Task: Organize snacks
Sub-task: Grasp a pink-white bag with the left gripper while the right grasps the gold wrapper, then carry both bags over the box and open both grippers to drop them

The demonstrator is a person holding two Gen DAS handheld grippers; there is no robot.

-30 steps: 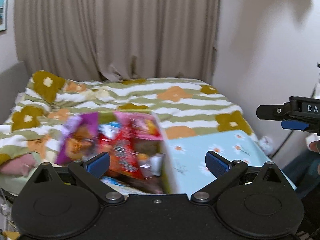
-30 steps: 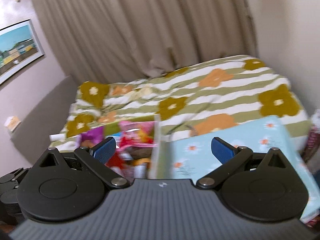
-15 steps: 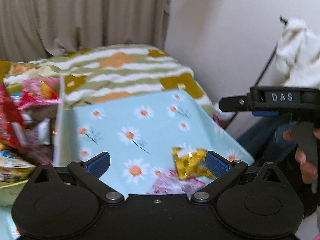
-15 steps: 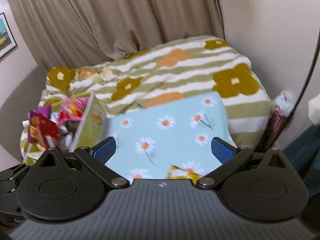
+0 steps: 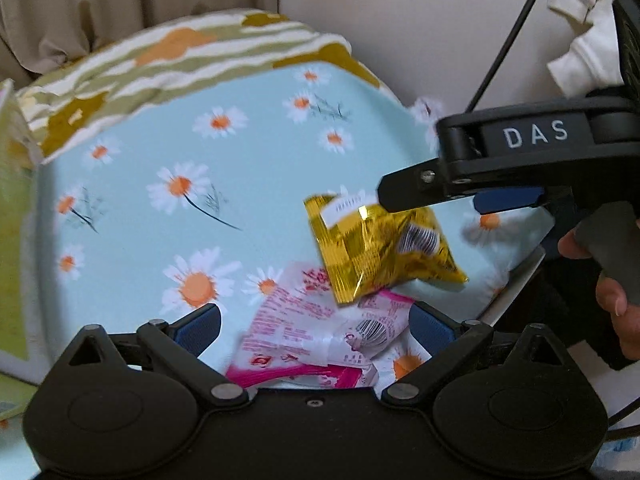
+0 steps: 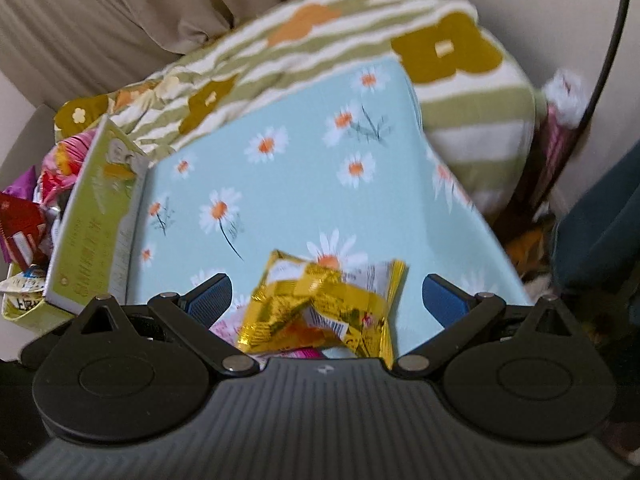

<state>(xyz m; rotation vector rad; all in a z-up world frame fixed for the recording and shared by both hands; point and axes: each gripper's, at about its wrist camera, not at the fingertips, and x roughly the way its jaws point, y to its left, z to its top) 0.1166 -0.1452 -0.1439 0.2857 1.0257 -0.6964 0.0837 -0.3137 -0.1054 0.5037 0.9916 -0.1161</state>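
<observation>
Soft, even indoor light with fisheye bending at the edges, slight motion blur, and perhaps foil glare.

The snack packet [image 5: 384, 252] is shiny gold; the tabletop [image 5: 248, 184] is light blue with white daisies; the blanket [image 6: 460, 92] has green-white stripes with mustard flowers.

Readable text: "DAS" in white capitals on the black body of the right gripper [image 5: 460, 196], right side of the left wrist view. Gold snack packet [image 5: 384, 252], frame centre: white label strip with printed characters and a barcode, both illegible. Pink packet [image 5: 316, 336], lower centre: barcode and print, illegible. Green box [image 6: 96, 224], left in right wrist view: lettering blurred.
</observation>
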